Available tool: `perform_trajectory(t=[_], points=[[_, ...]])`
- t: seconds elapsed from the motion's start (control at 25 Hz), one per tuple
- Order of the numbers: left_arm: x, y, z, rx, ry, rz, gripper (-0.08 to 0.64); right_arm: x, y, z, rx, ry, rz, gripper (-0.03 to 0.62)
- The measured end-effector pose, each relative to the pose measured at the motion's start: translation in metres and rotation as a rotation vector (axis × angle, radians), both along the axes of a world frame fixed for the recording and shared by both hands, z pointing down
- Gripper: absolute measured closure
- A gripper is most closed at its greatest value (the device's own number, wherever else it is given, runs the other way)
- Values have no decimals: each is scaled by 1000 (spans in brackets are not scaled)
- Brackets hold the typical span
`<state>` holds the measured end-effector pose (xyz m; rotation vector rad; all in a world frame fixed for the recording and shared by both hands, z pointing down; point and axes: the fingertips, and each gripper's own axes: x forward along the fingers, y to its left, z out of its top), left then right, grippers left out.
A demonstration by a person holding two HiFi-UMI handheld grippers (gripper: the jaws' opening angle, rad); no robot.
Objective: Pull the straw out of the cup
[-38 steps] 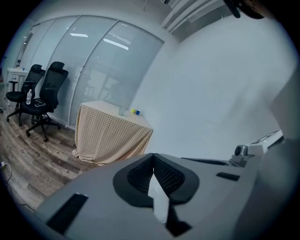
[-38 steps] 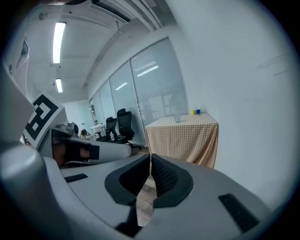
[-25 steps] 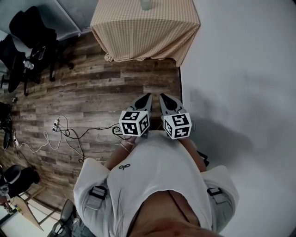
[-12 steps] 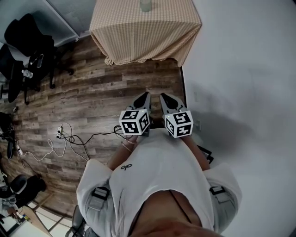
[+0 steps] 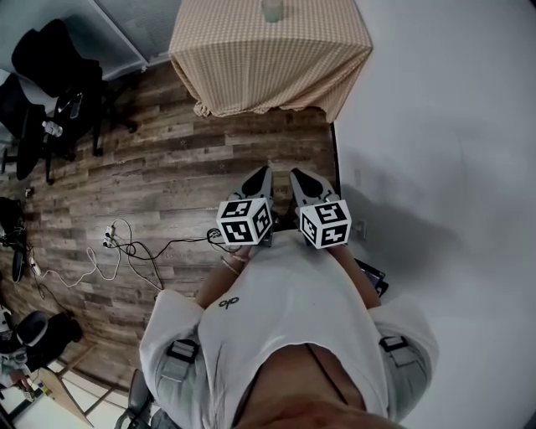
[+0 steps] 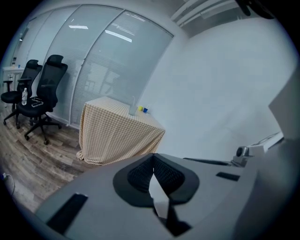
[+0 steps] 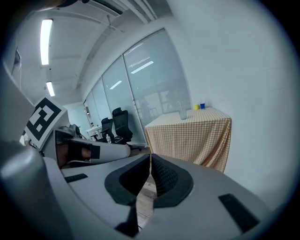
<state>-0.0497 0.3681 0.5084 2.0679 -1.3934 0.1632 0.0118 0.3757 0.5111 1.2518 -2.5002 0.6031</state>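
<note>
A clear cup (image 5: 272, 10) stands on a table under a tan checked cloth (image 5: 268, 59), far ahead of me. In the left gripper view the cup (image 6: 132, 109) is small, with a thin straw (image 6: 134, 100) rising from it. The right gripper view shows the same cup (image 7: 182, 112) on the cloth (image 7: 192, 136). My left gripper (image 5: 265, 173) and right gripper (image 5: 296, 175) are held side by side close to my body, pointing at the table. Both are shut and hold nothing, with the left gripper's (image 6: 153, 161) and the right gripper's (image 7: 150, 161) pads touching.
A small yellow thing (image 6: 140, 109) and a blue one (image 6: 145, 111) sit beside the cup. Black office chairs (image 5: 50, 75) stand at the left, and cables (image 5: 126, 247) lie on the wooden floor (image 5: 167, 167). A white wall (image 5: 452, 167) runs along the right.
Both grippers have shifted slightly forward together towards the table, and the view has shifted with them. The jaws stay shut throughout.
</note>
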Motion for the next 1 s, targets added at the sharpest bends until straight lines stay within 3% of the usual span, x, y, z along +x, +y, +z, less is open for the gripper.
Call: perform_trajectory(t=[0.32,0.6,1.0], points=[[-7,-6,15,-63,-23,-42,552,-4,-10,5,-15,5,-43,558],[3,-32,6,-7,-33,-18,552,3,-43,6,-14,-13,-60,558],[19,-99,6,0,-78,-21,552,14,-119,6,-11,-39,-94,558]])
